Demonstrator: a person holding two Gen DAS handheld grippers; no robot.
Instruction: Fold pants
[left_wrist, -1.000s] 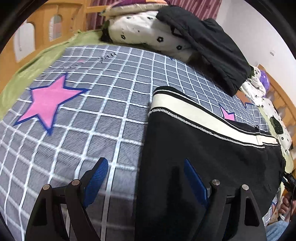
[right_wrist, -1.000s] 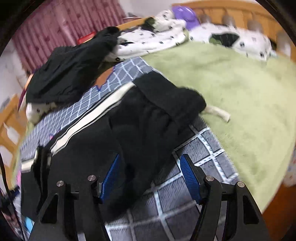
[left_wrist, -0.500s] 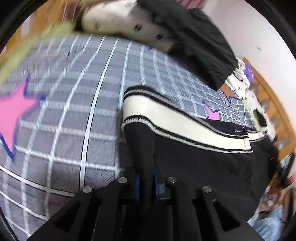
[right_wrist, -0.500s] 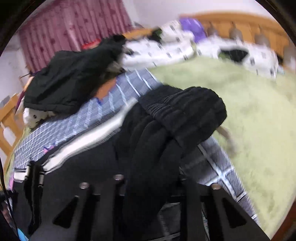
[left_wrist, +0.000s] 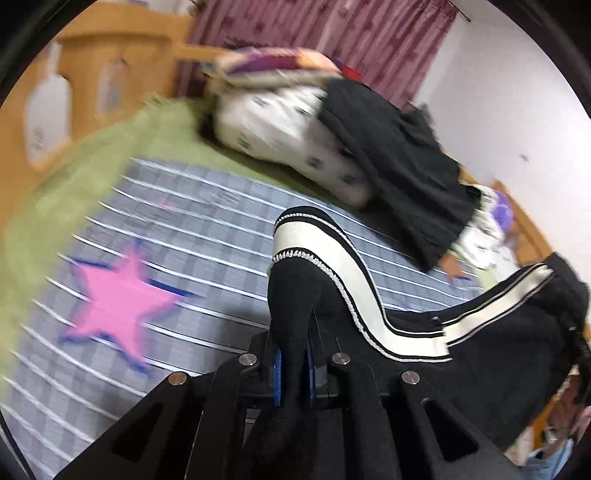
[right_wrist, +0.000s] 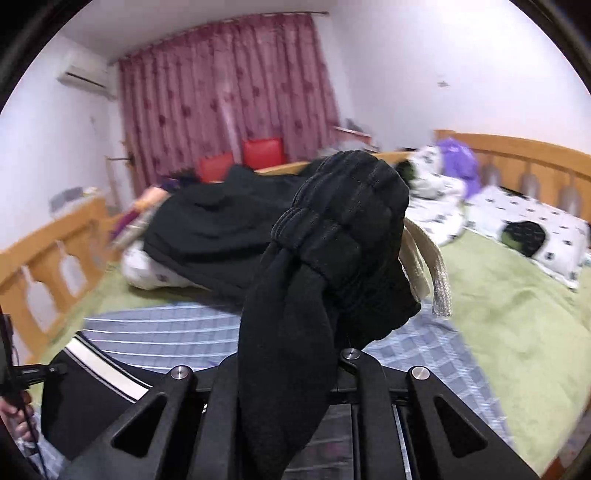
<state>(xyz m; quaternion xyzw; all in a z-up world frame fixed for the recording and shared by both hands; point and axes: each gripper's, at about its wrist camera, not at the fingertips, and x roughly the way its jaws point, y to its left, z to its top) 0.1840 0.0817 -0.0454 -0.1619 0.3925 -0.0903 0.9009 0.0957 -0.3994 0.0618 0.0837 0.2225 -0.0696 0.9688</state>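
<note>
A: Progress? Early. Both ends of the pants (left_wrist: 480, 332) are pinched and off the checked blanket (left_wrist: 207, 236) on the bed; no finished fold lies flat yet.

B: Grips?

A: Left hand-held gripper (left_wrist: 293, 373) clamped on the striped cuff end, jaws fully closed on cloth. Right hand-held gripper (right_wrist: 291, 373) has just been closing, black fabric between the jaws, the waistband (right_wrist: 351, 206) bunched above it.

B: Left to do?

A: My guess: bring the ends together, lay down, smooth, fold again.

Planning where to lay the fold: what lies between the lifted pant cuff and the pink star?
Only bare checked blanket lies between the cuff and the star; the left wrist view shows it.
</note>
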